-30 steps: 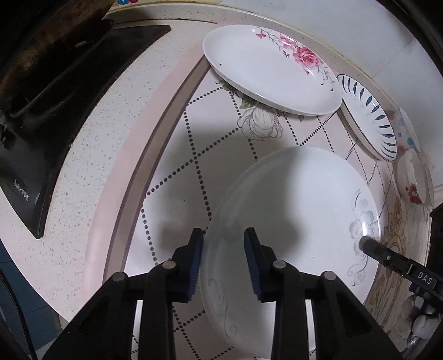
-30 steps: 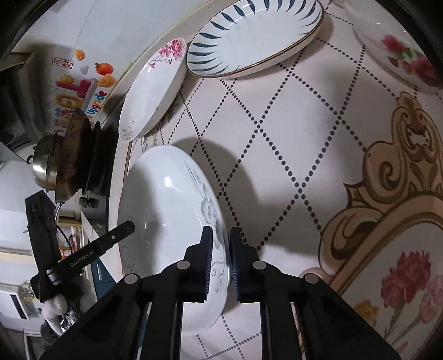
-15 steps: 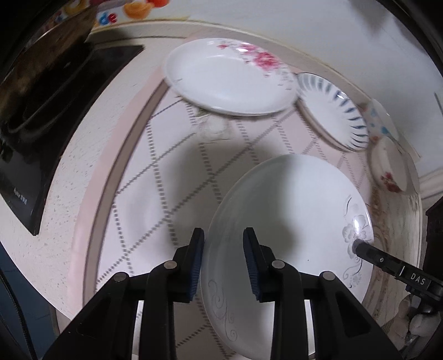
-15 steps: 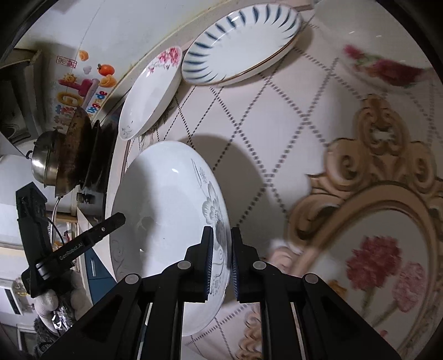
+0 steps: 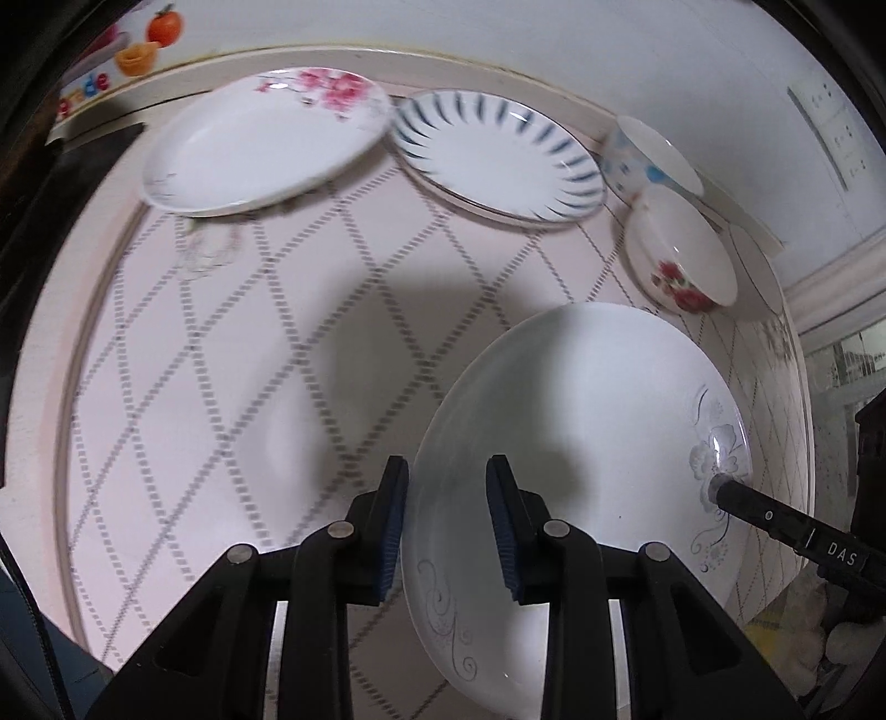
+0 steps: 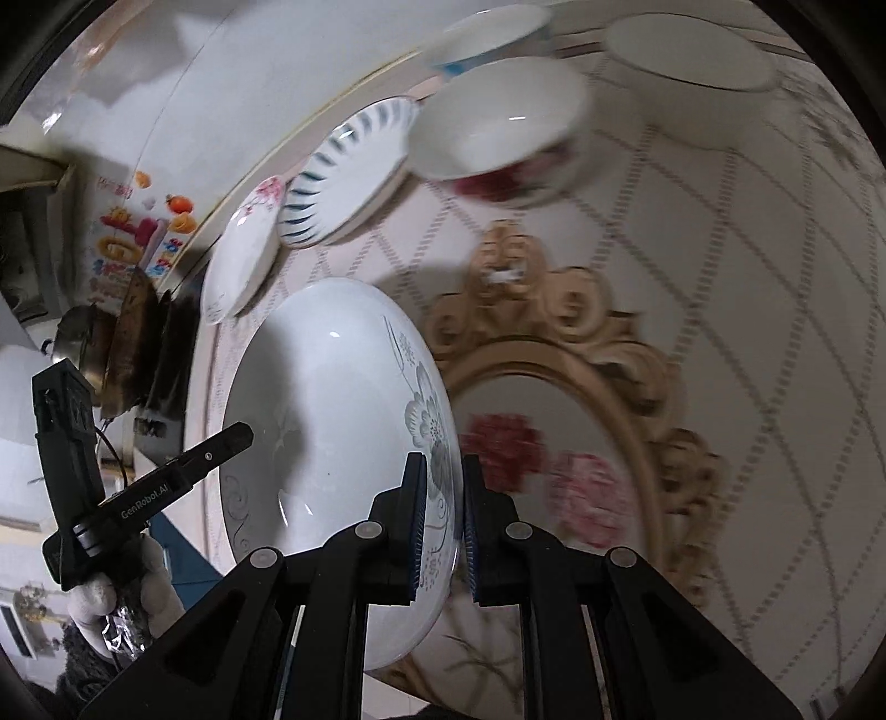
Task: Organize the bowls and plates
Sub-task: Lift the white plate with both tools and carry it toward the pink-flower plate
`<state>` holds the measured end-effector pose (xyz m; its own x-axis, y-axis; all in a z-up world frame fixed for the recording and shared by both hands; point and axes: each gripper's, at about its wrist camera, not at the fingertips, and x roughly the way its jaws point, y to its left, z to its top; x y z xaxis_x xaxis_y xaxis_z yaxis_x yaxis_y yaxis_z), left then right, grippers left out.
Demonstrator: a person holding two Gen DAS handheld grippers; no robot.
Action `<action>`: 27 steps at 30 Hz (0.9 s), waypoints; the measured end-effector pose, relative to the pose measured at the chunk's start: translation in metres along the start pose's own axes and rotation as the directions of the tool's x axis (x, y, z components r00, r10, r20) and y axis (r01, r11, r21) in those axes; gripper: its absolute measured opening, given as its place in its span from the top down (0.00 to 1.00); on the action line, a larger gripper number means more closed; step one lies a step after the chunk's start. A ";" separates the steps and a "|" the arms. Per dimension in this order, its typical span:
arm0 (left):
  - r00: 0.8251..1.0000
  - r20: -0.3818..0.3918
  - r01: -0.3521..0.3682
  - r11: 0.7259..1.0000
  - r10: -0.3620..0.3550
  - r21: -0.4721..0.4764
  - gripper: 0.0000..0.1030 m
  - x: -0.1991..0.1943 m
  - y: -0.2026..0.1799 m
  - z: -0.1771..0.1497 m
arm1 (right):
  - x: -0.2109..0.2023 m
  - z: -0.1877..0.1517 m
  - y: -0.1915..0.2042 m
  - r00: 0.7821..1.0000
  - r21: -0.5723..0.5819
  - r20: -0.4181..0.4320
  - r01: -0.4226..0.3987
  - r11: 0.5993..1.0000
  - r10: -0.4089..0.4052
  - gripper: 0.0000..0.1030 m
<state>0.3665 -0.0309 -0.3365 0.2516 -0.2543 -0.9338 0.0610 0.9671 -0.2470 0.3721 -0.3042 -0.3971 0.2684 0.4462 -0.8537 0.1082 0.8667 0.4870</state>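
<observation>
Large grey-flowered plate held off the patterned cloth, right gripper clamped on its right rim, left gripper straddling the near rim, contact unclear; risks slipping, or clipping the red-flowered bowl far right.

A pink diamond-patterned tablecloth meets a white wall bearing a fruit sticker and wall socket.

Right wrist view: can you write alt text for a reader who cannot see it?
The right gripper is shut on the rim of a large white plate with grey flowers, while the left gripper reaches its opposite edge. Behind, on a patterned mat, sit a blue-striped plate, a pink-flowered plate and white bowls.
</observation>
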 end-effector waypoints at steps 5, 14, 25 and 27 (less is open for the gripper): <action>1.000 -0.010 -0.008 0.999 0.009 0.047 0.74 0.014 -0.023 0.003 | -0.008 -0.001 -0.033 1.000 0.050 0.012 0.013 0.999 -0.014 0.87; 0.998 -0.035 -0.057 0.996 0.060 0.075 0.74 0.033 -0.038 0.008 | -0.012 0.001 -0.058 1.000 0.070 0.012 0.005 0.998 -0.005 0.87; 0.993 -0.037 -0.105 0.985 0.111 0.134 0.74 0.036 -0.050 0.009 | -0.004 -0.007 -0.059 1.000 0.093 -0.025 -0.005 0.996 0.007 0.87; 0.992 -0.035 -0.111 0.983 0.118 0.148 0.74 0.037 -0.058 0.007 | -0.002 -0.008 -0.059 1.000 0.104 -0.024 -0.004 0.995 0.007 0.87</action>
<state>0.3789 -0.0961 -0.3550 0.2234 -0.1388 -0.9648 0.1748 0.9795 -0.1004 0.3573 -0.3542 -0.4260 0.2458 0.4573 -0.8547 0.2061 0.8369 0.5071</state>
